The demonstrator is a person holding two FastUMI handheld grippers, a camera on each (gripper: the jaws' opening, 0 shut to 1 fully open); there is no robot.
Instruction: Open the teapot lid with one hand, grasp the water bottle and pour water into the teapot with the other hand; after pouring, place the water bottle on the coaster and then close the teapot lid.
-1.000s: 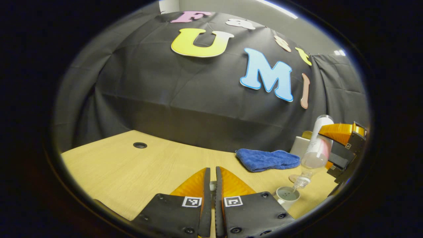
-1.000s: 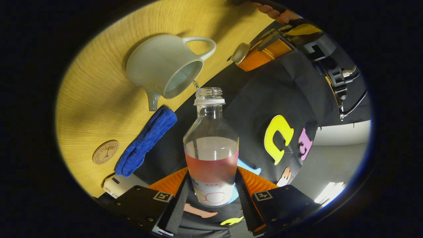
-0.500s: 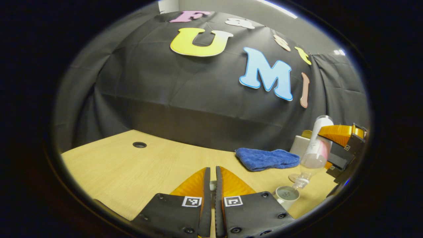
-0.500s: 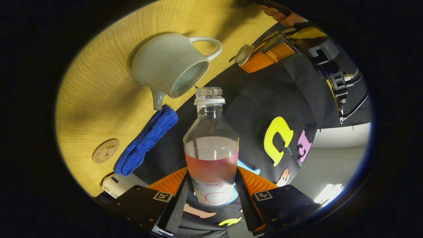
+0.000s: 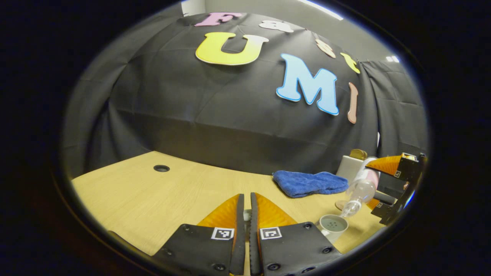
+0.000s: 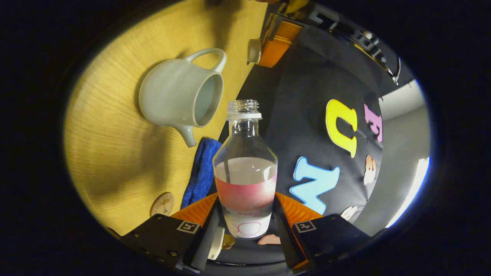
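2 grippers busy: right gripper [image 6: 245,226] pinching clear pink-labelled water bottle [image 6: 245,168], left gripper [image 6: 264,50] pinching pale teapot lid [image 6: 253,50]. Risks dripping beside white ceramic teapot [image 6: 180,97] if tilted carelessly.

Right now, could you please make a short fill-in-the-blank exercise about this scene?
1. The right gripper is shut on the water ____.
2. The teapot stands on the table with its top ____.
3. The folded cloth on the table is ____ in colour.
4. The left gripper holds the teapot ____ between its fingers.

Missing words: bottle; open; blue; lid
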